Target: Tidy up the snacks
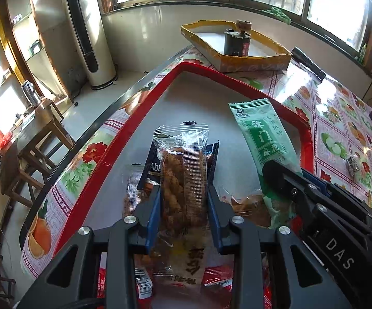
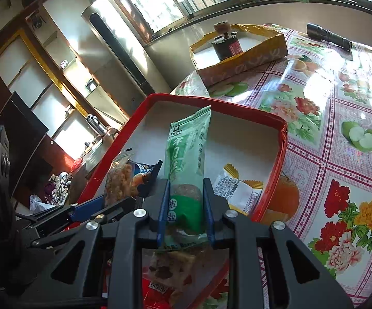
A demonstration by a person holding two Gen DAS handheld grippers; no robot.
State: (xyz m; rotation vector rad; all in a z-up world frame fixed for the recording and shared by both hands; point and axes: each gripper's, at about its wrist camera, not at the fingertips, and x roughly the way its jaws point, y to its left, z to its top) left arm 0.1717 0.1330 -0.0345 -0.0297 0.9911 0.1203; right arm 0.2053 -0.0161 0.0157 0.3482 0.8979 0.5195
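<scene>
Red tray: shallow, red-rimmed with a pale floor, lying on the floral oilcloth of the counter, close to its left edge.
Left hand-held gripper: blue pads clamped on a clear twist-snack packet, held lengthwise above the near part of the tray.
Right hand-held gripper: closed on a green snack packet, which rises tilted over the tray; in the left wrist view it sits just beside the left gripper, on its right.
Tray contents: a dark packet under the clear one, a white and yellow packet by the tray's right wall, more wrappers at the near end, partly hidden by the grippers.
Far half of tray: bare floor.
Yellow-edged cardboard box: near the counter's far edge, just beyond the tray, holding one dark cylinder with a tan knob on top.
Black torch: lying to the right of the box, near the far edge.
Small shiny wrapper: on the counter, well right of the tray.
Beyond the counter: a tall white appliance on the floor and a wooden stool.
</scene>
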